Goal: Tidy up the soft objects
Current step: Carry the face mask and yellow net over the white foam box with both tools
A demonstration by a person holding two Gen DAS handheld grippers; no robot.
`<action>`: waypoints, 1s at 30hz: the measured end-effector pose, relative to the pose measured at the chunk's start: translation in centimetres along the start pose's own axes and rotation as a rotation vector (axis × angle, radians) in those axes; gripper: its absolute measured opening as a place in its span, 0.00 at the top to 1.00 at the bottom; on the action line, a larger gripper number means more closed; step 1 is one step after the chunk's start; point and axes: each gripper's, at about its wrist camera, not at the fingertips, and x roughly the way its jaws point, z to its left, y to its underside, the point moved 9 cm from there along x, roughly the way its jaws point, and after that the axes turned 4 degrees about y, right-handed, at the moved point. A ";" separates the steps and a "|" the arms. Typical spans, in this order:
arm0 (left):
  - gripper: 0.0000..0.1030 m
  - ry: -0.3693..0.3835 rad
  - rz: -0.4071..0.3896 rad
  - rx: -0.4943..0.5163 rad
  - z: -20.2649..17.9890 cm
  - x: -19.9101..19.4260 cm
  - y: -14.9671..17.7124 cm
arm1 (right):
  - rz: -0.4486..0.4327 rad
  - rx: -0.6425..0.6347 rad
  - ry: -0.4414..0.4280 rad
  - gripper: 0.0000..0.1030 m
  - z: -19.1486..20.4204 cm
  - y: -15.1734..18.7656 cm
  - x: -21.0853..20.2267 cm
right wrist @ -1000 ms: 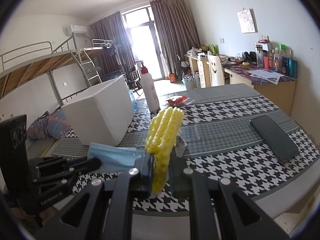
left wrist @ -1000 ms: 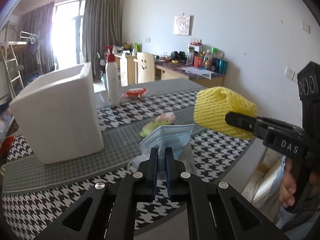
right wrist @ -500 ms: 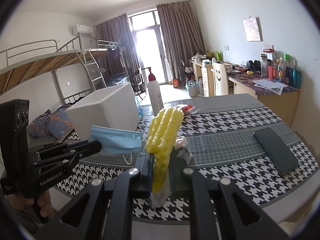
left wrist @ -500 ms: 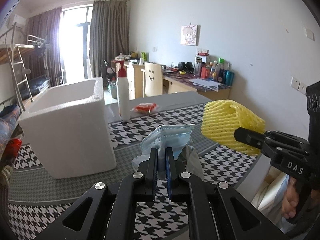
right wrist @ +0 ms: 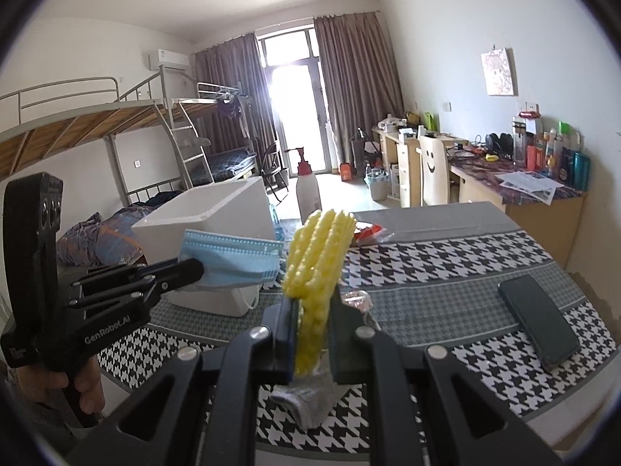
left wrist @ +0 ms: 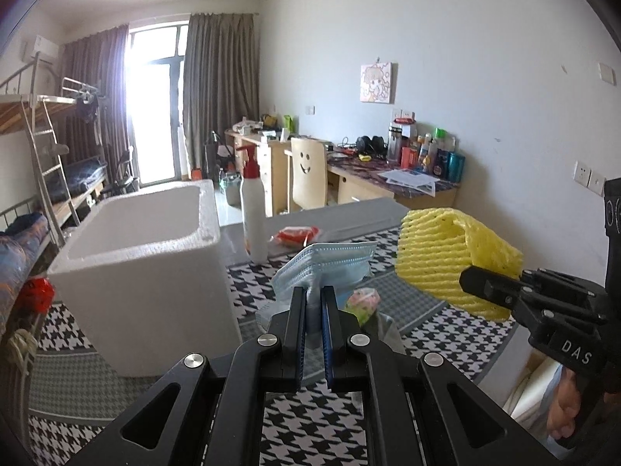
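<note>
Holding the blue mask (left wrist: pixel 326 268) pinched in my left gripper (left wrist: pixel 313 303) and the yellow foam net (right wrist: pixel 318 256) clamped in my right gripper (right wrist: pixel 313 310), both above the table (right wrist: pixel 446 272), I judge neither has reached the white foam box (left wrist: pixel 147 256) yet.

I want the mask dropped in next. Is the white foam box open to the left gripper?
Probably yes. The foam box stands open-topped just left of the left gripper, which holds the blue mask raised, with nothing between them.
</note>
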 end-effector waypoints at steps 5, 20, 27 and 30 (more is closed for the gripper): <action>0.92 -0.004 -0.007 0.002 0.3 0.2 -0.6 | -0.010 -0.007 -0.007 0.84 0.1 -0.6 0.3; 0.92 -0.027 -0.047 0.005 1.2 0.7 -3.0 | -0.040 -0.017 -0.018 0.84 0.4 -2.1 0.6; 0.92 -0.042 -0.072 0.003 1.6 0.4 -4.1 | -0.050 -0.023 -0.020 0.84 0.6 -2.8 0.8; 0.92 -0.043 -0.080 0.003 1.7 0.4 -4.6 | -0.057 -0.024 -0.022 0.84 0.7 -3.2 0.8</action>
